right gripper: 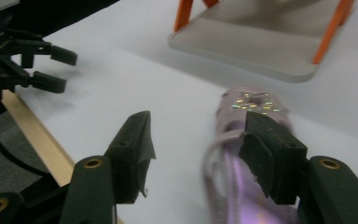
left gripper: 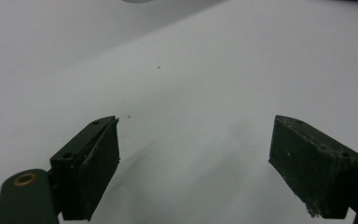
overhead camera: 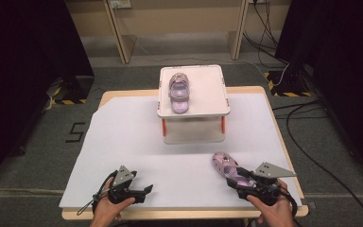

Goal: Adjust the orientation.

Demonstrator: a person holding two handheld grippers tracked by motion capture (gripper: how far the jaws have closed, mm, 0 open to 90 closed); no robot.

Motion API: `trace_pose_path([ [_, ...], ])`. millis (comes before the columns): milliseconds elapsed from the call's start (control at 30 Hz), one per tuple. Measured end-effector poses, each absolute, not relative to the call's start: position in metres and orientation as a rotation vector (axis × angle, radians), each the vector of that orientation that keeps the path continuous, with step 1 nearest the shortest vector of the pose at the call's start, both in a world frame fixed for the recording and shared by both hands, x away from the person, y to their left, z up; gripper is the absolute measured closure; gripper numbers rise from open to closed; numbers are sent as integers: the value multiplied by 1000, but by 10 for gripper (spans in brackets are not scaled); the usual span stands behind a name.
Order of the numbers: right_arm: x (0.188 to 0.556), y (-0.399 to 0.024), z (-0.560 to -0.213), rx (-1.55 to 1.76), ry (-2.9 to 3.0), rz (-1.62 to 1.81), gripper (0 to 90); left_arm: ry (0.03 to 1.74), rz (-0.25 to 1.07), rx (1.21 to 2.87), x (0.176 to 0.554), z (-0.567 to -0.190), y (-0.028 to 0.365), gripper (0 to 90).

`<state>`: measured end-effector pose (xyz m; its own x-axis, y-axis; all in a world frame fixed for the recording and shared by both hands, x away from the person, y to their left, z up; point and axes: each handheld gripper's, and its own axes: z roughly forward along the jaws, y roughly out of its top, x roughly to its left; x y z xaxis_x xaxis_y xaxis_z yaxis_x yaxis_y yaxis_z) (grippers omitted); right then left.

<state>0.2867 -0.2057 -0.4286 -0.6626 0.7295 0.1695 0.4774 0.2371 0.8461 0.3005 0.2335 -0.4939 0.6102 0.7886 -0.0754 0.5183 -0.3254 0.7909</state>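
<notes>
White two-tier stand (overhead camera: 217, 101) carries one lilac perforated sandal (overhead camera: 179, 92); second lilac sandal (overhead camera: 229, 169) on table by open right gripper (right gripper: 196, 144); left gripper (left gripper: 193, 168) open, empty.

My left gripper (overhead camera: 146, 189) low at frame's lower left, jaws wide apart. My right gripper (overhead camera: 230, 179) at lower right, jaws parted, angled toward upper left.

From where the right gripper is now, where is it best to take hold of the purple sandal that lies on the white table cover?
Probably across the heel end of the near sandal, coming from the person's side. It lies flat with its toe pointing away toward the small stand, so the narrow heel sides face the right gripper, whose open jaws look wide enough to span it.
</notes>
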Motion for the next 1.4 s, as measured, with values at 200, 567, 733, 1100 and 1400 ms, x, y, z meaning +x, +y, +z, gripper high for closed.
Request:
trace_pose_path([
  [200, 294, -224, -432, 1162, 2187, 1364, 439, 1030, 412, 2008, 301, -494, 233, 157],
  [567, 302, -232, -442, 1160, 2198, 1282, 462, 1031, 409, 2008, 301, -494, 233, 157],
  [733, 307, -232, -451, 1166, 2222, 1246, 499, 1034, 408, 2013, 302, -494, 233, 157],
  [1100, 319, -232, -463, 1180, 2254, 1299, 591, 1037, 408, 2007, 303, -494, 233, 157],
  [1400, 327, -234, -469, 1211, 2269, 1353, 679, 1035, 405, 2008, 304, -494, 232, 157],
])
